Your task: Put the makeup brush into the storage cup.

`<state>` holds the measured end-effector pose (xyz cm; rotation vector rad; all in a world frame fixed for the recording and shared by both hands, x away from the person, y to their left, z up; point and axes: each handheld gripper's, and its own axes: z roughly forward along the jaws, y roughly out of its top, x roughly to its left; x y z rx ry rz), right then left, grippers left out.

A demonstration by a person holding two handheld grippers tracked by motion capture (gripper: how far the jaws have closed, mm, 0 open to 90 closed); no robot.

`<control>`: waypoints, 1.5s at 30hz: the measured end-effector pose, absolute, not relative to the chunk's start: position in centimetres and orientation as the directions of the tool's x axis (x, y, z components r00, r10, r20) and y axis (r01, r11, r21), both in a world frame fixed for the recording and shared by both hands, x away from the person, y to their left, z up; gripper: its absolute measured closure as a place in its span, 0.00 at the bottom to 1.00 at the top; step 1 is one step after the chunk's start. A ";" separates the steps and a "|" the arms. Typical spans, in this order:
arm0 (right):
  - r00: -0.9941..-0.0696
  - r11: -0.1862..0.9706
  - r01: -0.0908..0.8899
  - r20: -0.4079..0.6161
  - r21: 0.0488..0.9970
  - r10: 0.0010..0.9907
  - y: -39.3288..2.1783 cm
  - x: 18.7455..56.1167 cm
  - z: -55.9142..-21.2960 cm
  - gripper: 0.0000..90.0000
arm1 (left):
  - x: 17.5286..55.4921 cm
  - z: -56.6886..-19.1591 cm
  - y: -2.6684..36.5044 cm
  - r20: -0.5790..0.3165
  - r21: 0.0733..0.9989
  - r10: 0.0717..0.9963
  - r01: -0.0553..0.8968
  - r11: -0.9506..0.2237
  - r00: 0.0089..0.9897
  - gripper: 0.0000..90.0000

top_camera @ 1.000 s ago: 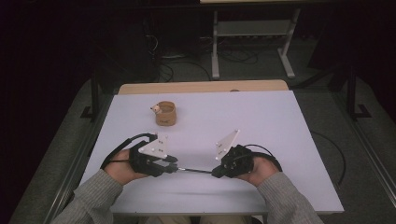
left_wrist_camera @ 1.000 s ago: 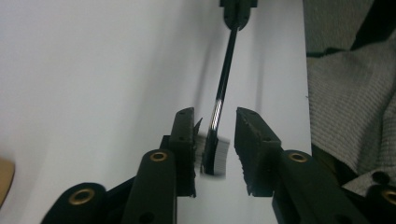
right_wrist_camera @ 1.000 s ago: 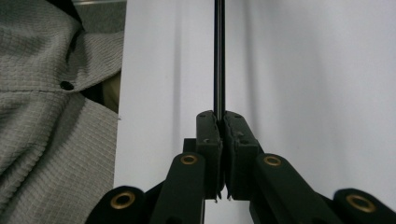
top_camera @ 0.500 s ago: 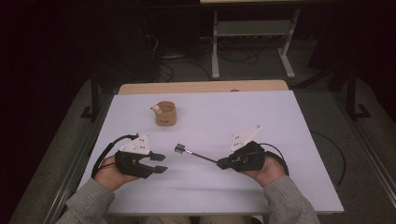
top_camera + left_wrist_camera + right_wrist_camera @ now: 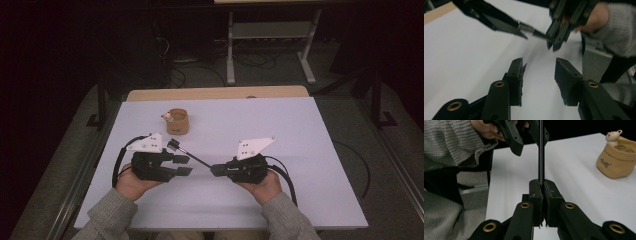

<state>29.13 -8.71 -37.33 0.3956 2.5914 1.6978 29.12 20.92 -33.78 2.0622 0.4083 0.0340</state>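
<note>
A thin black tool (image 5: pixel 192 156) with a flat dark head and a silver collar lies slantwise between my two grippers, above the white table (image 5: pixel 280 125). My right gripper (image 5: pixel 214 170) is shut on its thin shaft (image 5: pixel 540 150). The right gripper view has that gripper's jaws (image 5: pixel 541 183) pressed together on the shaft. The tool's head (image 5: pixel 499 22) reaches just past my left gripper (image 5: pixel 184 165), which stands open (image 5: pixel 539 65) with nothing between its fingers. A tan pouch (image 5: pixel 176 122) with a small bear on its rim sits behind the left gripper.
The pouch (image 5: pixel 615 162) stands off to the right in the right gripper view. A wooden strip (image 5: pixel 215 93) borders the table's far edge. Beyond it, on the dark floor, are a metal stand (image 5: pixel 270 45) and cables. A person's grey sleeves come in from the bottom.
The left gripper has let go of the tool and opened. The right gripper, still shut on the shaft, first drew apart, then moved left, bringing the tool's head beside the left gripper.
</note>
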 end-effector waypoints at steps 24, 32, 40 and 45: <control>-0.976 0.435 0.117 0.022 0.893 0.217 -5.8 28.1 -40.3 0.92 | 29.2 -33.5 19.9 -0.200 0.861 0.240 0.287 -0.419 0.950 0.95; -0.977 0.508 0.141 0.035 0.850 0.212 -5.5 28.3 -39.5 0.77 | 28.8 -32.9 19.3 -0.134 0.829 0.246 0.245 -0.503 0.960 0.95; -0.983 0.545 0.131 0.036 0.828 0.182 -4.9 28.3 -39.0 0.92 | 28.6 -32.8 18.4 -0.119 0.822 0.209 0.214 -0.528 0.971 0.95; -0.984 0.536 0.127 0.038 0.835 0.175 -4.9 28.3 -39.1 0.94 | 28.8 -32.8 18.6 -0.139 0.836 0.206 0.226 -0.500 0.969 0.95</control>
